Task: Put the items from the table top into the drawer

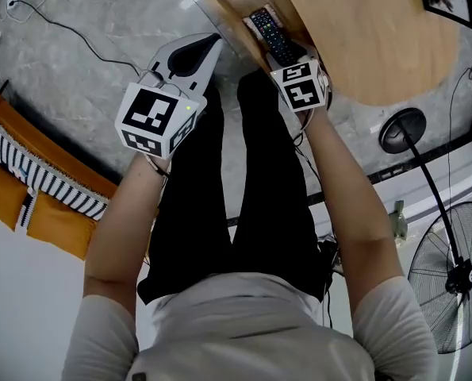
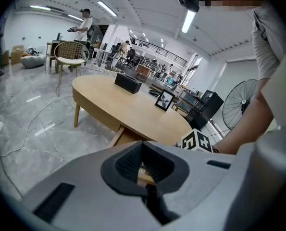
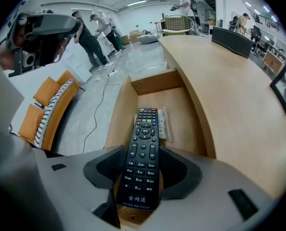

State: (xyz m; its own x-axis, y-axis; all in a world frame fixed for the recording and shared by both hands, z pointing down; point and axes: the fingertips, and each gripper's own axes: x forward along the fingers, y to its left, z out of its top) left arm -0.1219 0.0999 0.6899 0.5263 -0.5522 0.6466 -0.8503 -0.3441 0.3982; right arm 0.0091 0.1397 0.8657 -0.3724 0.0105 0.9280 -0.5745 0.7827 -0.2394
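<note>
Jutting remote [image 3: 143, 153] clamped in right gripper [image 3: 143, 173]

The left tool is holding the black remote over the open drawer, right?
Not quite. The right tool is holding the black remote over the open drawer. The right gripper view shows the remote clamped between its jaws.

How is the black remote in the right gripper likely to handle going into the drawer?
The remote looks rigid: it juts past the right gripper without sagging. Held near one end by smooth plastic sides, it may pivot or slip. Being flat and long, it should probably lie still in the drawer rather than roll.
</note>
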